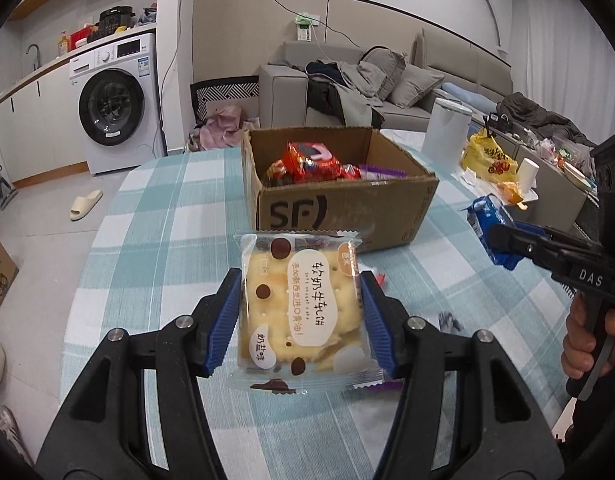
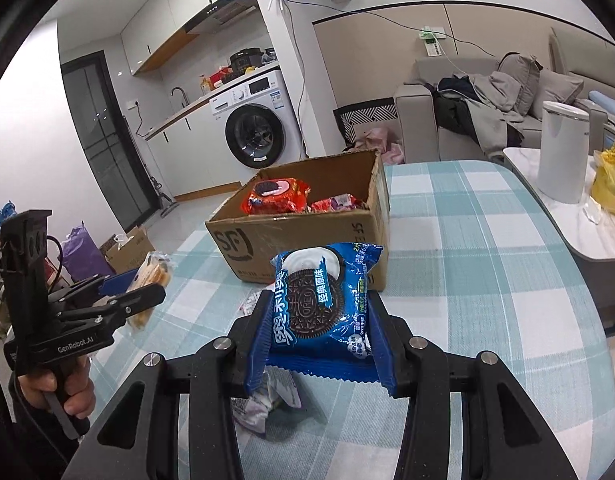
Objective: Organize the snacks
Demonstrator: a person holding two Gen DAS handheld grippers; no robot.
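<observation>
My left gripper (image 1: 301, 284) is shut on a clear packet of nougat crackers (image 1: 299, 308) and holds it above the checked table, in front of the open cardboard box (image 1: 339, 204). The box holds red and purple snack packs (image 1: 307, 162). My right gripper (image 2: 319, 300) is shut on a blue Oreo packet (image 2: 323, 300), held above the table near the box (image 2: 267, 236). The right gripper with the Oreo packet (image 1: 487, 224) also shows at the right of the left wrist view. The left gripper with its cracker packet (image 2: 149, 284) shows at the left of the right wrist view.
A crumpled white wrapper (image 2: 267, 400) lies on the table under my right gripper. A white kettle (image 2: 563, 148) and a yellow bag (image 2: 611, 184) stand on a side table to the right. A washing machine (image 1: 115, 104) and sofa (image 1: 387, 76) lie beyond the table.
</observation>
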